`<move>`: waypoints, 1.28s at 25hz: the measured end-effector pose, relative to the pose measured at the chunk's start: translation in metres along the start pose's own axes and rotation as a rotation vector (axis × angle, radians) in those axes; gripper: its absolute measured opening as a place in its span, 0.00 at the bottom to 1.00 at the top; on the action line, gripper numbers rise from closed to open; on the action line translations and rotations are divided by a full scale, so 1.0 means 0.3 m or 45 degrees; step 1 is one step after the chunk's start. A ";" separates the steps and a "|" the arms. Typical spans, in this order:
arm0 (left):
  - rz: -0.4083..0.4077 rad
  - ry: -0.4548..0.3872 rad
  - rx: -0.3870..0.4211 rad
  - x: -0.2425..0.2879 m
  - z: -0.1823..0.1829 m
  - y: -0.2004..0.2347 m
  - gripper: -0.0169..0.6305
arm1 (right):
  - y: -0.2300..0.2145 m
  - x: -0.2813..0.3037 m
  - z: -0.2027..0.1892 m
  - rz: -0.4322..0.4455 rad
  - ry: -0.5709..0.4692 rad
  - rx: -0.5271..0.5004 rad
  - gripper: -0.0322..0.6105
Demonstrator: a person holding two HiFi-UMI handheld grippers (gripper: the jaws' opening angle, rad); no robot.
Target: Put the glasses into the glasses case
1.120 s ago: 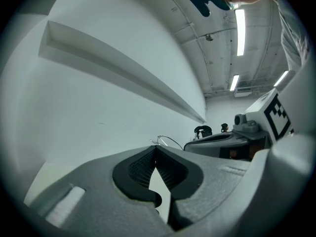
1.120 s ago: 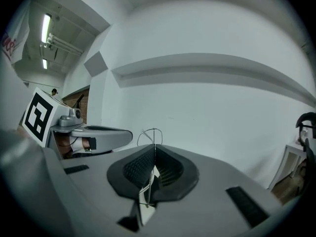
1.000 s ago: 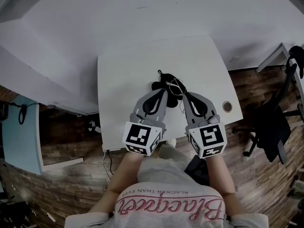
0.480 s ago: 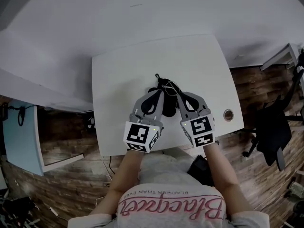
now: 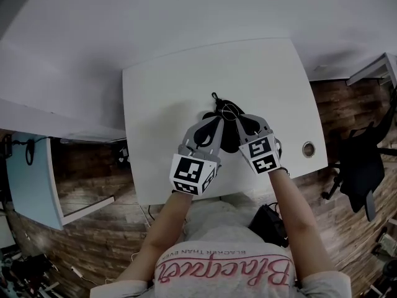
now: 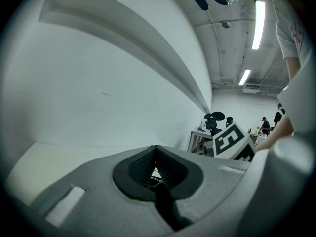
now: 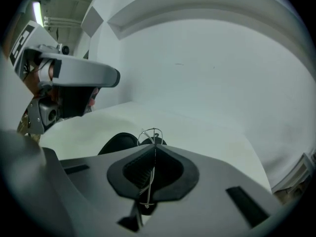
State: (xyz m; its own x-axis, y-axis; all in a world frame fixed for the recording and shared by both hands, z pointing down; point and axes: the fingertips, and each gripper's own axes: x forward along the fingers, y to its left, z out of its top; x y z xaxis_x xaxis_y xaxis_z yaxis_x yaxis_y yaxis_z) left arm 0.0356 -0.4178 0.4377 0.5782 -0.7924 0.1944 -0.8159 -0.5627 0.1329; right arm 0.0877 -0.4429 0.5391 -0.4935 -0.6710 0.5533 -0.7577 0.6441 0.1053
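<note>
Head view gave us the white table (image 5: 161,104) with both tools meeting near its middle. The left gripper (image 6: 156,148) had its jaws pressed together at the tips. A thin wire showed in the small gap behind them, but we could not tell whether it was pinched. The right gripper (image 7: 155,148) was clenched on the glasses, with a thin metal side arm running down between its pads.

Under and between the two tools lay the black glasses case (image 5: 228,141) on the table. The glasses (image 7: 150,132) were the smallest thing there, a fine wire frame whose rim poked out past the right jaw tips, over the case's far end.

We judged the step in hand to be lowering the frame into the case. To do it well, we thought the right hand should keep its grip light, since such thin wire would likely bend. The frame should be lined up lengthwise with the case and settled flat before letting go.
</note>
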 end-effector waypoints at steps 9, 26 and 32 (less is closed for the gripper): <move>0.011 0.021 -0.030 -0.013 -0.030 0.056 0.03 | -0.012 0.108 -0.083 -0.007 0.155 -0.142 0.07; 0.033 -0.015 -0.042 -0.103 -0.001 0.068 0.03 | -0.041 0.022 0.003 -0.062 0.050 -0.079 0.07; 0.024 -0.073 -0.016 -0.135 0.066 0.046 0.03 | -0.011 -0.202 0.169 -0.027 -0.187 0.070 0.07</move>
State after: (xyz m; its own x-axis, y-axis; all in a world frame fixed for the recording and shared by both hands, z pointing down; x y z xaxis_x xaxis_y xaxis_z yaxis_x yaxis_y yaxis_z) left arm 0.0010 -0.3982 0.4124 0.5617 -0.8152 0.1411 -0.8265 -0.5449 0.1416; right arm 0.0984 -0.4229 0.4633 -0.5310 -0.7336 0.4241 -0.7890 0.6106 0.0681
